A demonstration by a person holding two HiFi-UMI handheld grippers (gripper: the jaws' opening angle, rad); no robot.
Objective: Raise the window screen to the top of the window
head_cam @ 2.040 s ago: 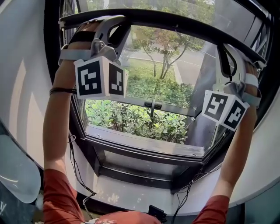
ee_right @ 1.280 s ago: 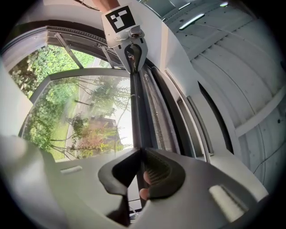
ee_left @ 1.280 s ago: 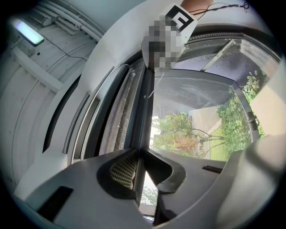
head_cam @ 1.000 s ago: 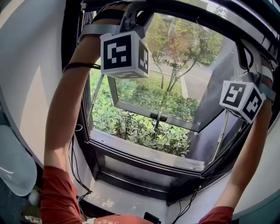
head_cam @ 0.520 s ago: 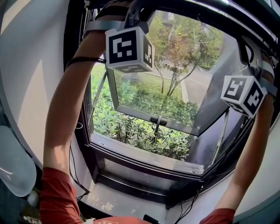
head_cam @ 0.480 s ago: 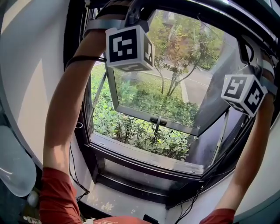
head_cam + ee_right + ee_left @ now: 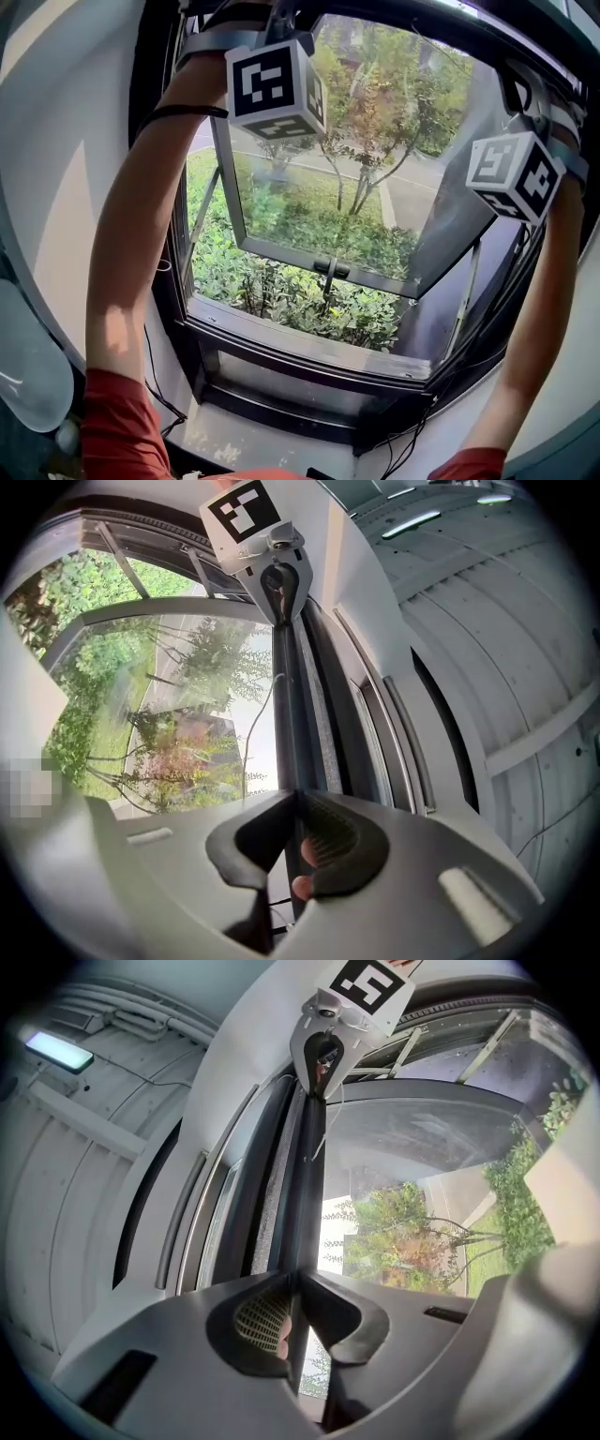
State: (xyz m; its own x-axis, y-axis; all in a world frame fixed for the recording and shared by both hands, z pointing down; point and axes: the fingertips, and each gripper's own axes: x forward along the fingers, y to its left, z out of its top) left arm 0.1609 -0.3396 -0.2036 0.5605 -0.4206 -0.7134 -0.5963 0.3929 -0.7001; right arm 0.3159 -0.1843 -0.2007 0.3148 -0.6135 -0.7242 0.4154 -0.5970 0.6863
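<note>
Evidently the window screen [image 7: 286,696] is riding high in the opening, and both grippers are clamping its dark bottom rail [image 7: 305,1166]. The left gripper [image 7: 298,1302] is pinching the thin bar between pressed pads, and the right gripper [image 7: 298,832] is doing the same well along it. I am judging the mesh to be light and easily torn, while the rail is looking stiff and narrow. Taking hold of the rail towards both ends and keeping it level is probably sparing it from jamming in the side tracks. Compared with two seconds ago, rail and grippers are sitting higher in the head view, and more of the open glass sash [image 7: 328,206] and shrubs [image 7: 291,291] is showing beneath.
</note>
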